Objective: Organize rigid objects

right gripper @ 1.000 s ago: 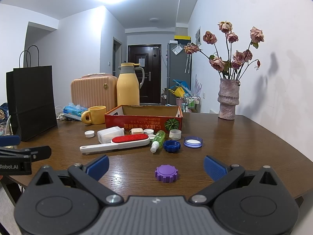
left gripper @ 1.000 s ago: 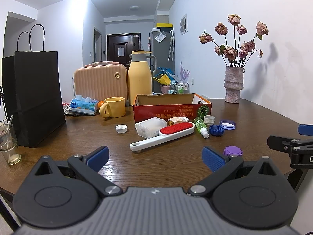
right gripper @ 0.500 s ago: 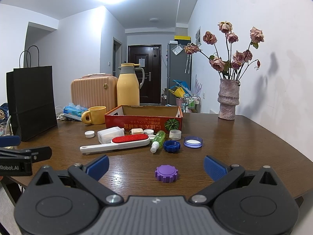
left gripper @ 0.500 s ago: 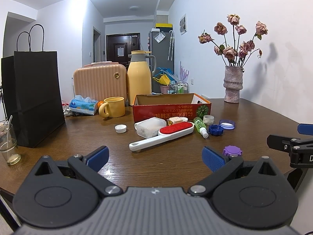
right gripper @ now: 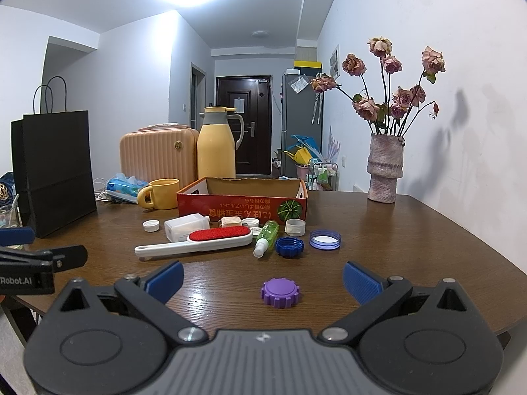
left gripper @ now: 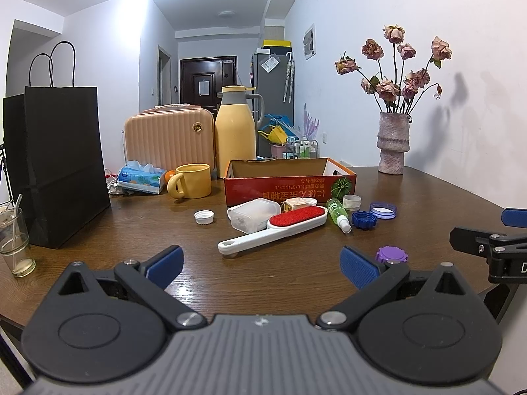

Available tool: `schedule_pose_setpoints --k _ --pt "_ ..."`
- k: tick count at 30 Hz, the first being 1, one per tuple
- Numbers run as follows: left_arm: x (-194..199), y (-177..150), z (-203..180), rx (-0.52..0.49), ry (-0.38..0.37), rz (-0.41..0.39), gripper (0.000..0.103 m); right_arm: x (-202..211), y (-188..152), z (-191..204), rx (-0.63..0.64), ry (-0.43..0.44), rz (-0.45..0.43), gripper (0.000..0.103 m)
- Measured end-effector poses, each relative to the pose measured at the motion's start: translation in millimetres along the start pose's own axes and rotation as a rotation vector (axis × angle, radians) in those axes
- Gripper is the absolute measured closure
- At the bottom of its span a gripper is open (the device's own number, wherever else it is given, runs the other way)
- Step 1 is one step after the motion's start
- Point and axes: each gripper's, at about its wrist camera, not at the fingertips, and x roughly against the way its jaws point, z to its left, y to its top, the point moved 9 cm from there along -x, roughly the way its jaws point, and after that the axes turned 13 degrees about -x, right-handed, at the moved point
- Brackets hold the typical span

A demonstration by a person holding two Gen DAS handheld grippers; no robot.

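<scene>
The right gripper (right gripper: 263,278) hangs low over the dark wooden table (right gripper: 411,250) with its blue-padded fingers spread wide and empty — the small purple ridged plastic cap (right gripper: 280,292) lies flat on the wood between them, just ahead, touching neither pad. The left gripper (left gripper: 261,265) is likewise spread and empty, with that cap just beyond its right-hand pad; farther off lie the white-handled lint brush with a red pad (left gripper: 273,229), a dark blue ridged cap (right gripper: 289,247) and the shallow red cardboard box (right gripper: 243,198).
</scene>
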Motion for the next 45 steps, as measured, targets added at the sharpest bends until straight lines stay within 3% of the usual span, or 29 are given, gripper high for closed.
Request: schedule_pose_setpoints --k 32,45 --pt "2 3 5 0.011 0.005 0.007 0.0 -5 -2 -5 0.008 -0.006 0.017 0.0" --pt "-32 -10 0 0.021 0.012 0.059 0.0 -39 -16 -10 -0.001 -0.02 0.081 0.0"
